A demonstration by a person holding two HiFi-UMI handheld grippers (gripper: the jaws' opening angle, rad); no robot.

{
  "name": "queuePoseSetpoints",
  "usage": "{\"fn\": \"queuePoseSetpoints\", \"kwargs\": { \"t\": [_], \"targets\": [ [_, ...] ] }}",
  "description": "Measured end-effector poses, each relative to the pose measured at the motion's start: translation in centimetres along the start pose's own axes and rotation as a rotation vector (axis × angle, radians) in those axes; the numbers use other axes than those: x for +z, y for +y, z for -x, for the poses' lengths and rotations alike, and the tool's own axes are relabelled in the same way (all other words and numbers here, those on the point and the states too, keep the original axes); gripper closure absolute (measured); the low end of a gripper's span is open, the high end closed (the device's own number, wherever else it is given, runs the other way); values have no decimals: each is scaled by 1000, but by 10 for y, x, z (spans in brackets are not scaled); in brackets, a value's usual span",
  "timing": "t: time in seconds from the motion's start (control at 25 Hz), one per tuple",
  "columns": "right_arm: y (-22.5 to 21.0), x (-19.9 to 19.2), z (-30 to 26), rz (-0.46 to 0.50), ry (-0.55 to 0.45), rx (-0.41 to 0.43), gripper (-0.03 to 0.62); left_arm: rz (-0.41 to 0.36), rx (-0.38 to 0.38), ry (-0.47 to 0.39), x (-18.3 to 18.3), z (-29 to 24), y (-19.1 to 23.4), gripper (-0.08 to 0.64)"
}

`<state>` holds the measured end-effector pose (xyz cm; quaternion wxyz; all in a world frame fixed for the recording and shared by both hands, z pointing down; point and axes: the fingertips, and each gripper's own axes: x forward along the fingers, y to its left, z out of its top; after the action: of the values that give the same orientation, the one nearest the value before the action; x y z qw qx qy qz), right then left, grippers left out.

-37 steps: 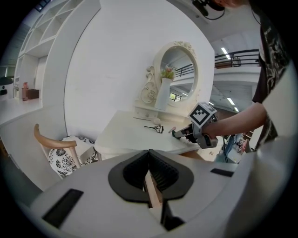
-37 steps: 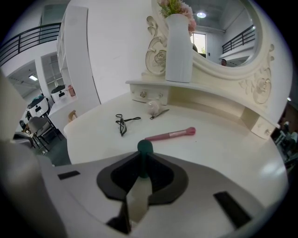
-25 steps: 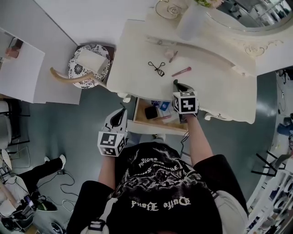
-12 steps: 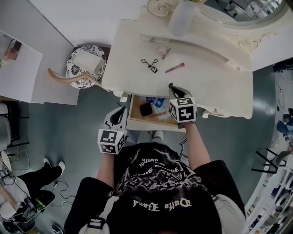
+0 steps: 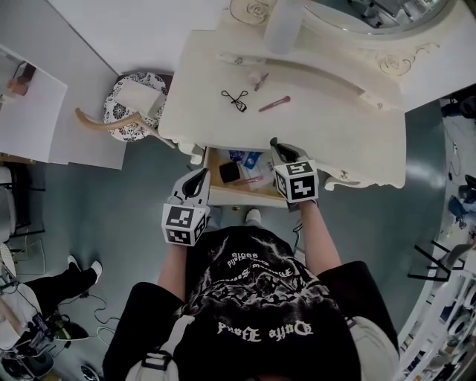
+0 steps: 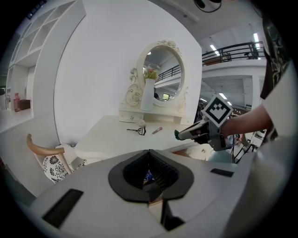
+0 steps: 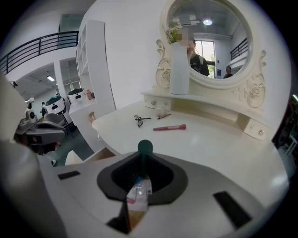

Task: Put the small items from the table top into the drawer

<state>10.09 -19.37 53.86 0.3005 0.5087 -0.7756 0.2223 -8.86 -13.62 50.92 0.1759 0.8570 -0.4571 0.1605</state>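
Note:
On the white dressing table (image 5: pixel 335 126) lie a black eyelash curler (image 5: pixel 234 100), a pink stick (image 5: pixel 274 103) and a small pale item (image 5: pixel 256 78). The open wooden drawer (image 5: pixel 245 197) under its front edge holds a black item (image 5: pixel 229 173) and blue and white packets. My right gripper (image 5: pixel 277 143) hangs over the drawer's right end, shut on a thin dark-green item with a round end (image 7: pixel 145 147). Left of the drawer's front corner, my left gripper (image 5: pixel 201 175) is shut with nothing in it.
A wooden chair with a patterned cushion (image 5: pixel 137 104) stands left of the table. At the table's back are an oval mirror (image 5: pixel 372 15), a white vase (image 5: pixel 282 26) and a raised shelf (image 5: pixel 312 71). A person's shoe (image 5: pixel 71 262) shows on the grey floor at the left.
My right gripper has drawn back from over the table's front edge to above the drawer, still shut on the green item. The left gripper has edged closer to the drawer.

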Motion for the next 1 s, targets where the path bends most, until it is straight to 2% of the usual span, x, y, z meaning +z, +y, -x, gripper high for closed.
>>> {"fn": "queuePoseSetpoints", "kwargs": {
  "t": [0.6,1.0],
  "targets": [
    [27,-27,10,62,23,117,548,6,51,-28,1,13,-3,545],
    [35,-61,4,107,116,127,546,10,61,-20,-4,21,-9,545]
  ]
}}
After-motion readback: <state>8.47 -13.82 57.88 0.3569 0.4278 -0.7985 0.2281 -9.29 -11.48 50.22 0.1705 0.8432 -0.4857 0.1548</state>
